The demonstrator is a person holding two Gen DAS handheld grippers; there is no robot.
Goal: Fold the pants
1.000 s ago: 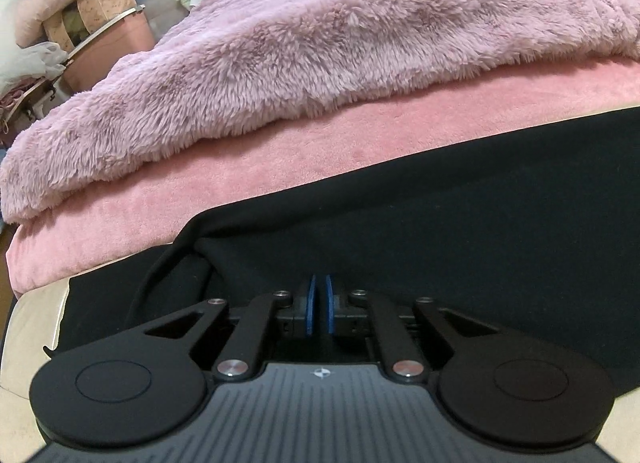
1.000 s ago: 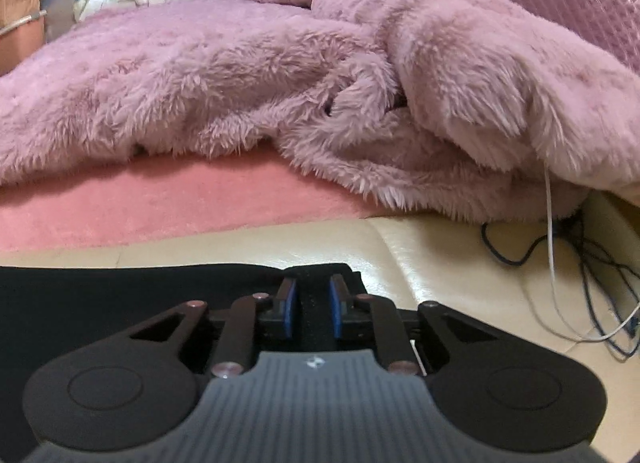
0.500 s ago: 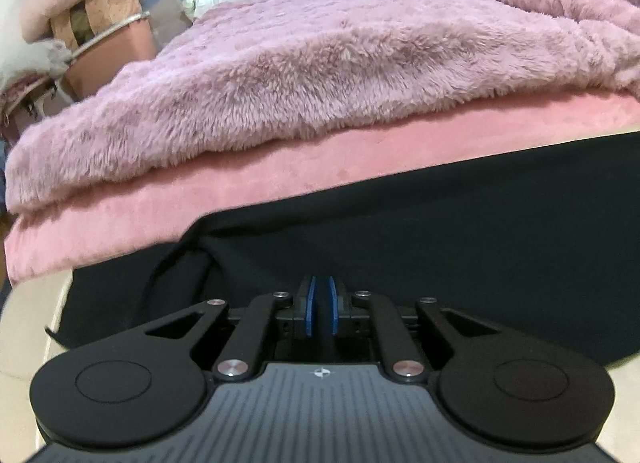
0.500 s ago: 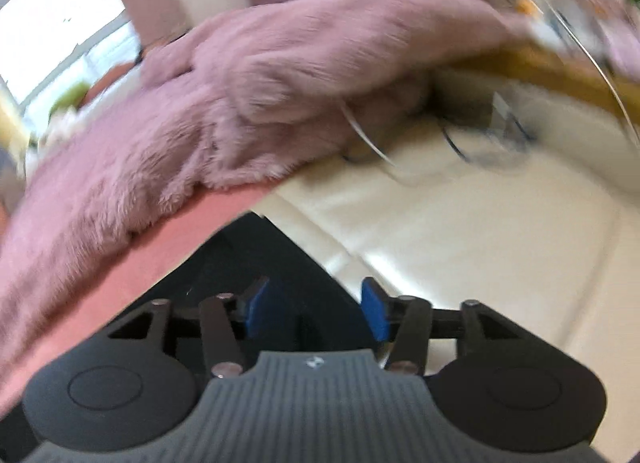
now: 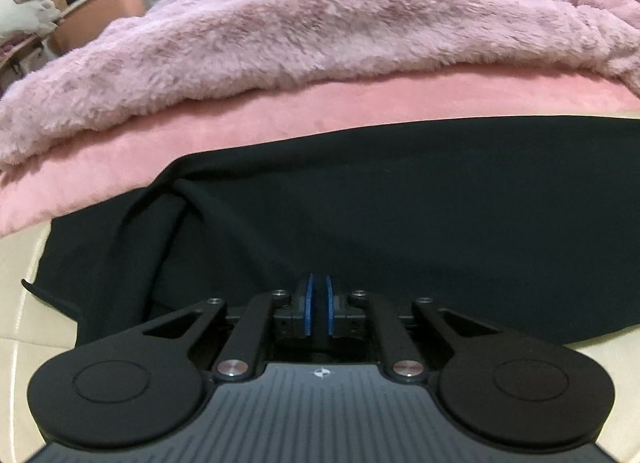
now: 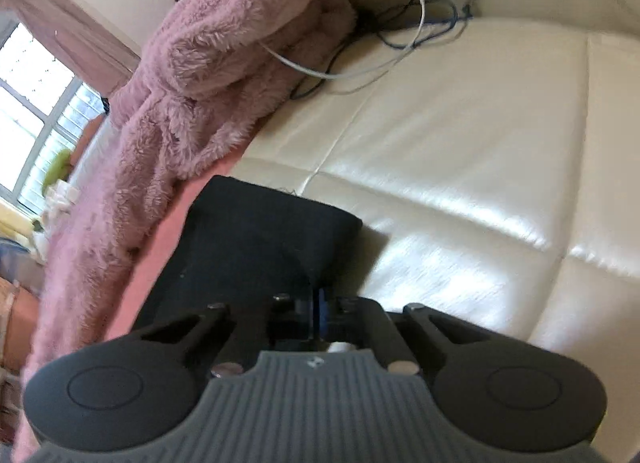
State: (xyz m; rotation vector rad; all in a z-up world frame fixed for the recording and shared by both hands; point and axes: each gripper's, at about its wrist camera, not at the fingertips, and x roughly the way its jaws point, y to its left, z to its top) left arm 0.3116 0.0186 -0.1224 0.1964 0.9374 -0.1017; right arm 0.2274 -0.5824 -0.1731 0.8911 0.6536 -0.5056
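Both claws are pinching the black pants (image 5: 400,215) lying across the cream cushion (image 6: 460,167), left gripper (image 5: 317,309) nipping the near edge, right gripper (image 6: 319,315) clamping the leg end, seemingly for carrying it over.

Window (image 6: 28,95) daylight, glossy glare, blurred right view

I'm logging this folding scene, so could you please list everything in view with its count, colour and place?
pants: one, black, flat on the cream surface
fluffy blanket: one, mauve, behind the pants
pink sheet: one, between blanket and pants
cream padded surface: one, under the pants
cables: several, white and dark, far corner
window: one, bright, far left
left gripper: black, blue pads, pinching pants
right gripper: black, shut at the pants' edge
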